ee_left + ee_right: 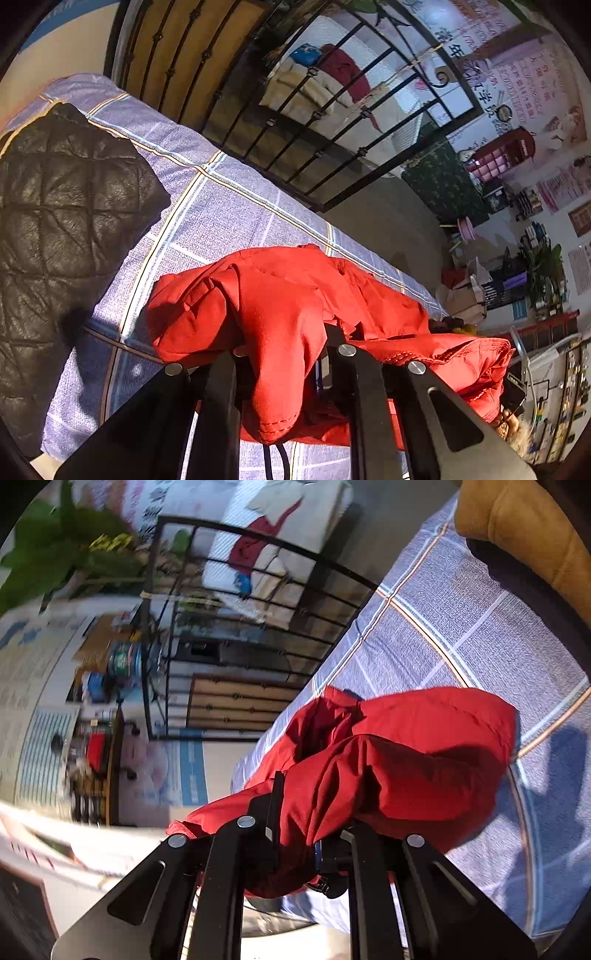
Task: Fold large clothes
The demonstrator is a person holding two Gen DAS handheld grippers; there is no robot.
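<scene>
A large red jacket (284, 295) hangs bunched over a bed covered by a blue checked sheet (221, 206). My left gripper (284, 354) is shut on a fold of the red fabric, which drapes over its black fingers and hides the tips. In the right wrist view the same red jacket (406, 753) is pinched in my right gripper (314, 842), also shut on the cloth. Its fingertips are buried under the fabric. The jacket is lifted off the sheet (461, 635) at both held ends and sags onto it between them.
A black quilted jacket (62, 206) lies on the sheet at the left. A tan cushion (524, 535) sits at the bed's far corner. A black metal bed frame (332, 122) borders the mattress; beyond it are another bed, shelves and plants.
</scene>
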